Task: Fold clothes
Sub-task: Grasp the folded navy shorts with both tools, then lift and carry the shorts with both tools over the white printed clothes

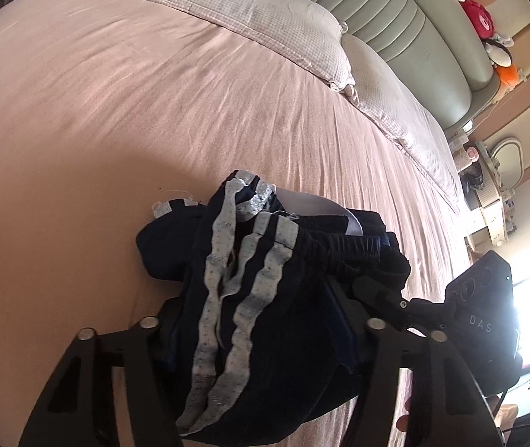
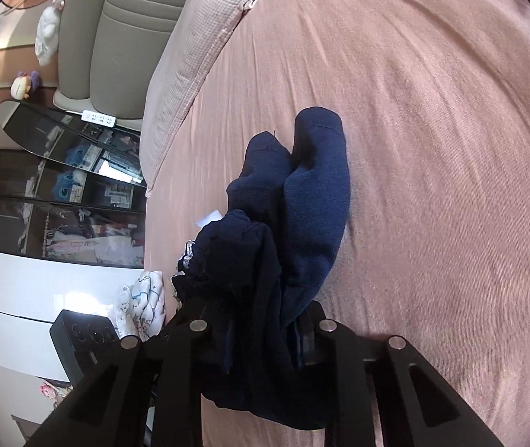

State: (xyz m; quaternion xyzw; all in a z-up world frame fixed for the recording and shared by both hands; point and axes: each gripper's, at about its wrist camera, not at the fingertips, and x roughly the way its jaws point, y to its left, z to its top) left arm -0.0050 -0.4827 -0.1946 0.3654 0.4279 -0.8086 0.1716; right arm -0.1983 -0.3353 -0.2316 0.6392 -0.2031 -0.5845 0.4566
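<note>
Fingers of the left gripper (image 1: 261, 320) and right gripper (image 2: 261, 335) are both pinching the dark pants (image 2: 302, 193) (white-striped), probably lifting them off the bed (image 1: 116, 119) for folding.

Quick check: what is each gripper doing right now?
Left gripper: shut on the navy striped trousers.
Right gripper: shut on the same trousers.

The trousers (image 1: 261, 279) lie bunched on the near part of the bed (image 1: 116, 111); pillows (image 1: 227, 11) lie at its far end, against the headboard (image 1: 395, 11).
</note>
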